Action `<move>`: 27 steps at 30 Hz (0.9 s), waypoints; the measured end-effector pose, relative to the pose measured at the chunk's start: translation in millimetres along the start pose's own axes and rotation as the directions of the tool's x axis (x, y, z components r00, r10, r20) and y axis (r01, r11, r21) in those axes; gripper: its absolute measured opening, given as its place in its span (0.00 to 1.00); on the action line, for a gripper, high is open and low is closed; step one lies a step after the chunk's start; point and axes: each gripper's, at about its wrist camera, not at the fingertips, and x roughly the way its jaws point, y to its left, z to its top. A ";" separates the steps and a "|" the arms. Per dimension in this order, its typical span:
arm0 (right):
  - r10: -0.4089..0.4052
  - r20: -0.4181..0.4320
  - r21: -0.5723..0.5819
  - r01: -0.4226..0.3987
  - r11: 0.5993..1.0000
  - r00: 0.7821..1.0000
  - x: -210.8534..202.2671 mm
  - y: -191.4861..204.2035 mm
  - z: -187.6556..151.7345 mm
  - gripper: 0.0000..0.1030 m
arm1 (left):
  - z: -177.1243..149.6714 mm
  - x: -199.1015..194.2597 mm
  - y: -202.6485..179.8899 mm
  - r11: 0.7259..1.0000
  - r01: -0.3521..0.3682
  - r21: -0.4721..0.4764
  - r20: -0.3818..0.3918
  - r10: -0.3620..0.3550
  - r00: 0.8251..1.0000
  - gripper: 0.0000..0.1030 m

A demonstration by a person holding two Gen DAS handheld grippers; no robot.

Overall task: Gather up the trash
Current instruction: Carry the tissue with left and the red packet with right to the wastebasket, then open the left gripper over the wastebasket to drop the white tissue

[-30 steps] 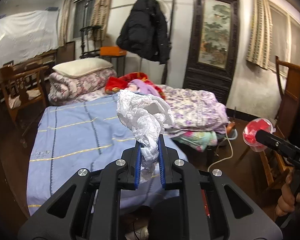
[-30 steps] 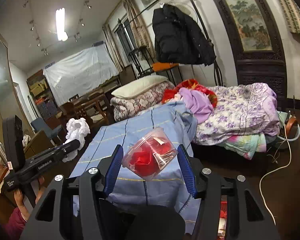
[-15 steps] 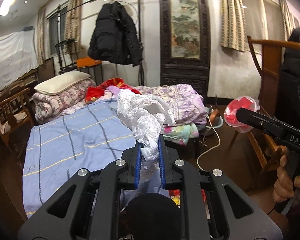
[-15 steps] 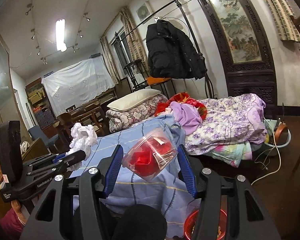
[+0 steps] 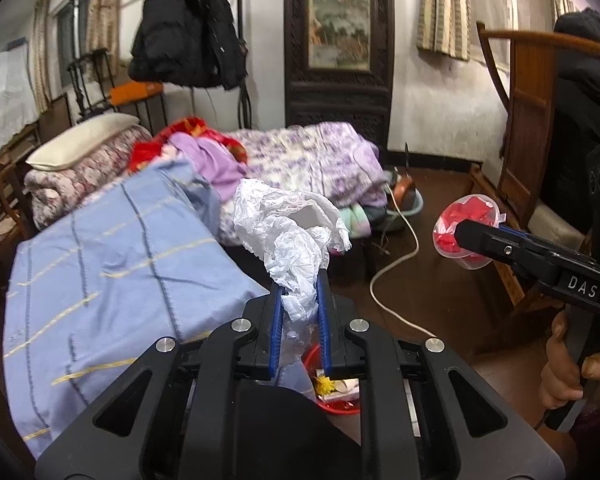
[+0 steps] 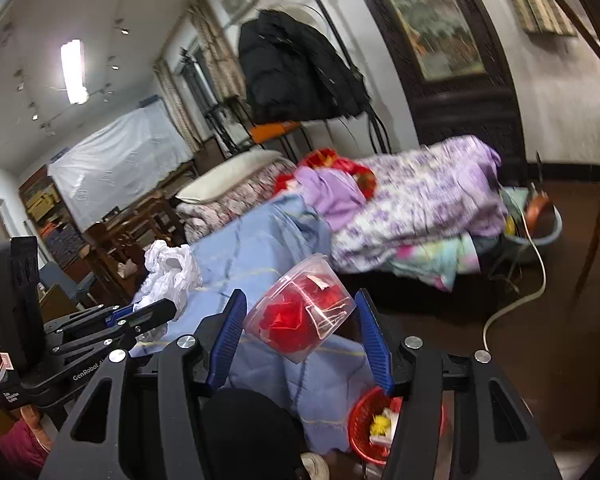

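Left wrist view: the left gripper pinches a crumpled white plastic bag between its blue-padded fingers, the jaws pressed close on the bag's lower twist while the loose bulk billows above the tips. Below and just beyond the fingers sits a small red mesh wastebasket on the dark floor, with yellow and white scraps inside. To the right, the right gripper reaches in from the near right, a hand wrapped round its handle, and carries a clear plastic cup stuffed with red paper.

Right wrist view: that clear cup lies tilted between the spread blue fingers of the right gripper; its rim end touches the right pad and its base end meets the left pad, so the jaws clamp it across their wide gap. The red wastebasket shows low and right of centre, partly hidden behind the right finger. At far left the left gripper holds the white bag.

Behind both tools, a blue striped quilt covers the bed on the left, a purple floral blanket is heaped farther back, a black padded jacket hangs above, and a white cable trails across the floor.
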 end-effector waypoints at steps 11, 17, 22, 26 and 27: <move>-0.074 -0.157 0.150 0.098 0.984 0.985 52.1 -68.6 -37.0 0.54 | -11.4 93.3 -13.6 0.996 0.090 0.002 -0.182 -0.089 0.979 0.16; -0.084 -0.215 0.217 0.131 0.967 0.973 71.4 -102.0 -56.8 0.54 | -20.8 145.3 -36.1 0.987 0.159 0.013 -0.295 -0.148 0.944 0.16; -0.094 -0.234 0.264 0.156 0.952 0.968 76.7 -125.1 -66.4 0.54 | -37.5 187.0 -56.9 0.978 0.208 0.023 -0.401 -0.182 0.898 0.19; -0.102 -0.237 0.290 0.170 0.942 0.966 76.7 -141.3 -68.2 0.54 | -54.8 212.4 -70.7 0.975 0.217 0.054 -0.462 -0.168 0.871 0.19; -0.104 -0.236 0.295 0.173 0.940 0.966 76.1 -144.5 -68.1 0.54 | -60.6 219.0 -73.6 0.974 0.220 0.062 -0.480 -0.164 0.862 0.19</move>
